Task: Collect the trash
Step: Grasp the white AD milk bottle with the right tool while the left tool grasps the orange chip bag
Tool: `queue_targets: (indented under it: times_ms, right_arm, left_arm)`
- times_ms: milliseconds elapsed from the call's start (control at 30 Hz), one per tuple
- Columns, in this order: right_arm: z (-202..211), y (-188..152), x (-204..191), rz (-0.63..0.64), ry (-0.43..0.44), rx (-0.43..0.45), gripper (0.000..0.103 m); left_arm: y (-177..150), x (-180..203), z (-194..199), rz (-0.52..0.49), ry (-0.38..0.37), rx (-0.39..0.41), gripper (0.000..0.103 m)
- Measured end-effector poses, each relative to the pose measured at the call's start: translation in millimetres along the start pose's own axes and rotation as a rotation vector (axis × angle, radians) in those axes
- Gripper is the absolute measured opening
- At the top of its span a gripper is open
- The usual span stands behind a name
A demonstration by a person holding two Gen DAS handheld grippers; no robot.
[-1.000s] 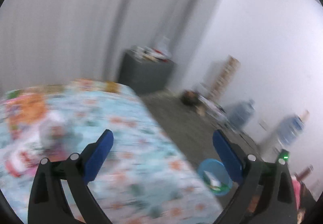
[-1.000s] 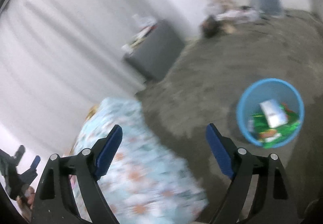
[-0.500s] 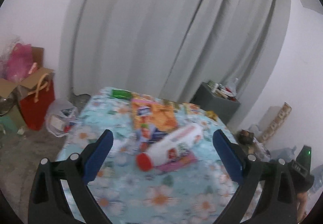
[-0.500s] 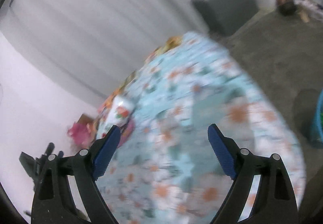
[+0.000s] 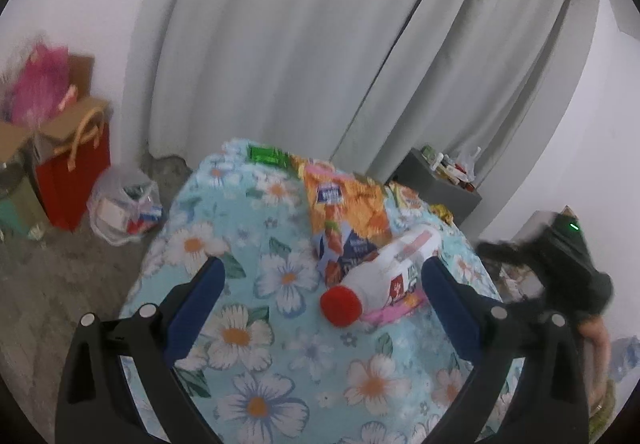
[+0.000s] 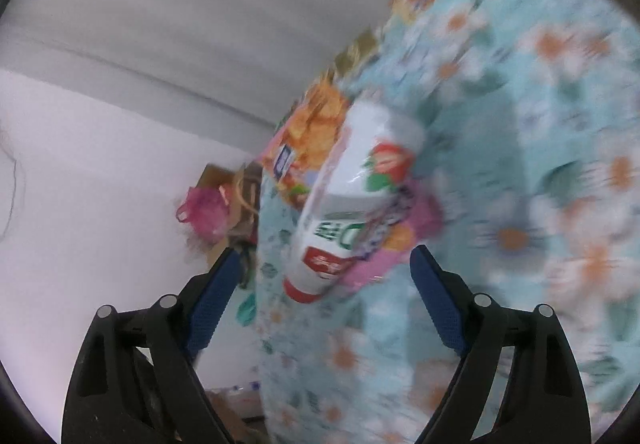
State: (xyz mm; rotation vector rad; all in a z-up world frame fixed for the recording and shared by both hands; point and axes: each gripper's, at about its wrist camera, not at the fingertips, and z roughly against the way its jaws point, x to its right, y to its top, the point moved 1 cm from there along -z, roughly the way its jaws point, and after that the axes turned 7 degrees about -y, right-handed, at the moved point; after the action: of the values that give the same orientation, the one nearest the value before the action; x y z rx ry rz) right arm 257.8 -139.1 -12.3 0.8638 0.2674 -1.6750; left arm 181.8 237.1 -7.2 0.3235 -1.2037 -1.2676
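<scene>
A white bottle with a red cap lies on its side on the flowered tablecloth, over a pink wrapper and next to an orange snack bag. A green wrapper lies at the far edge. My left gripper is open and empty above the table, the bottle just beyond its fingertips. My right gripper is open and empty, close to the bottle, which shows blurred with the orange bag behind it. The right gripper's body shows at the right of the left wrist view.
A red gift bag, a cardboard box with pink stuffing and a clear plastic bag stand on the floor to the left. A grey cabinet with small items stands by the curtain.
Both grippers swung from the floor and blue trash bin toward the table. The bottle and wrappers came into view and grew nearer. Both stayed open.
</scene>
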Motion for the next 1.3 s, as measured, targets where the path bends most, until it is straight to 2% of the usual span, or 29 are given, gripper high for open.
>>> queue_targets:
  times_ms: [133, 300, 433, 600, 833, 933, 1133, 1267, 1300]
  right_arm:
    - [-44.8, 5.5, -8.2, -0.072, -0.032, -0.079, 0.078]
    - [-82.4, 7.2, -7.0, -0.134, -0.110, -0.081, 0.066]
    - [-86.8, 6.5, -9.4, -0.132, -0.098, -0.040, 0.065]
    - [-75.3, 2.8, -1.2, -0.112, -0.056, -0.063, 0.064]
    - [-59.7, 4.2, 26.5, -0.132, 0.050, -0.143, 0.062]
    - [-49.4, 4.1, 34.9, -0.160, 0.103, -0.165, 0.060]
    - [-32.6, 1.9, 63.5, -0.247, 0.182, -0.173, 0.060]
    - [-12.3, 0.7, 85.6, -0.271, 0.190, -0.154, 0.060]
    - [-6.6, -0.1, 89.5, -0.269, 0.192, -0.151, 0.060]
  left_arm:
    - [-7.6, -6.5, -5.9, 0.021, -0.016, -0.034, 0.089]
    - [-10.5, -13.9, -10.3, 0.054, -0.032, -0.063, 0.076]
    - [-10.2, -18.4, -15.5, 0.066, -0.049, -0.092, 0.065]
    - [-8.3, -23.7, -28.1, 0.099, -0.086, -0.134, 0.054]
    - [-1.2, -30.6, -78.7, 0.213, -0.165, -0.268, 0.051]
    - [3.5, -36.5, -109.1, 0.267, -0.151, -0.321, 0.051]
    - [4.7, -36.8, -162.2, 0.246, -0.056, -0.397, 0.051]
    - [6.7, -31.2, -178.5, 0.215, -0.006, -0.382, 0.051]
    - [7.3, -27.6, -180.7, 0.198, -0.001, -0.380, 0.047]
